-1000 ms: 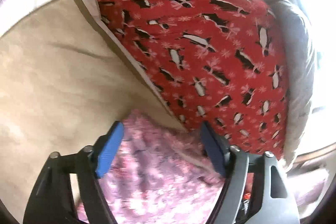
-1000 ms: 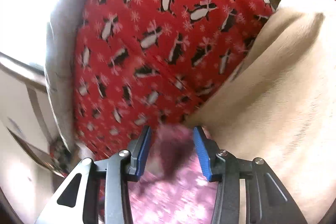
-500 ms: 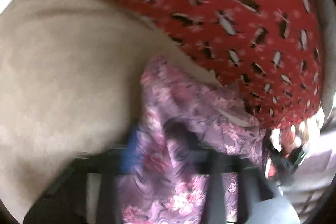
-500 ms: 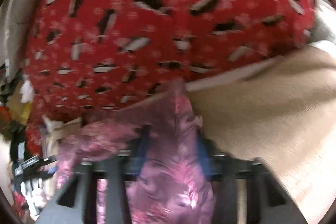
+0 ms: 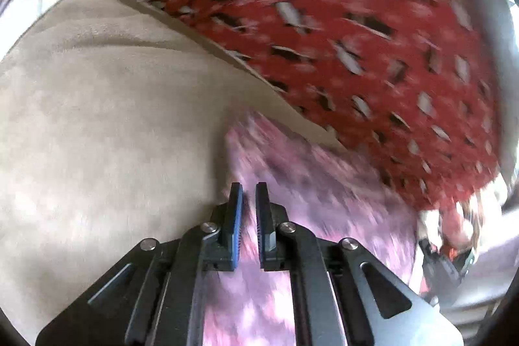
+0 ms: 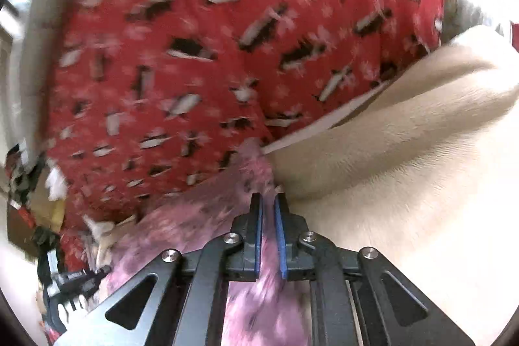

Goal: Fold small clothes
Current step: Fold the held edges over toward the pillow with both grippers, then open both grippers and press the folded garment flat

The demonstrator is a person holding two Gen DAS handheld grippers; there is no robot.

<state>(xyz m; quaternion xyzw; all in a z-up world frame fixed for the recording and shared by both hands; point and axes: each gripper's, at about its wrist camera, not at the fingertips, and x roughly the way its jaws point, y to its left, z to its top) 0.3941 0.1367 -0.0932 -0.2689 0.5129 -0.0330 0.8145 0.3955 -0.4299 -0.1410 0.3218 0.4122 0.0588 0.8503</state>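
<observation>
- Right now my left gripper (image 5: 249, 195) has its jaws drawn almost together on an edge of the pink floral garment (image 5: 324, 200), with only a thin gap left where the cloth runs through.
- My right gripper (image 6: 268, 206) is pinched just as narrowly on another edge of the same garment (image 6: 194, 226), so I hold it at two points.
- Between my two grips the cloth stretches over the edge of the cream blanket (image 5: 113, 135) and droops toward the red side (everything is smeared with motion, so I cannot tell how flat it hangs).
- To do this well, I judge I should keep both pinches level and the span lightly taut, then lay it onto the cream blanket before making the crease; slack would let it bunch.
- Just beyond lies the red penguin-print fabric (image 6: 194, 70), touching the blanket's border; I would keep the fold off it.
- Off to one side is a cluttered heap (image 6: 48, 216) of odds and ends, too blurred to name, where a trailing hem could snag.
</observation>
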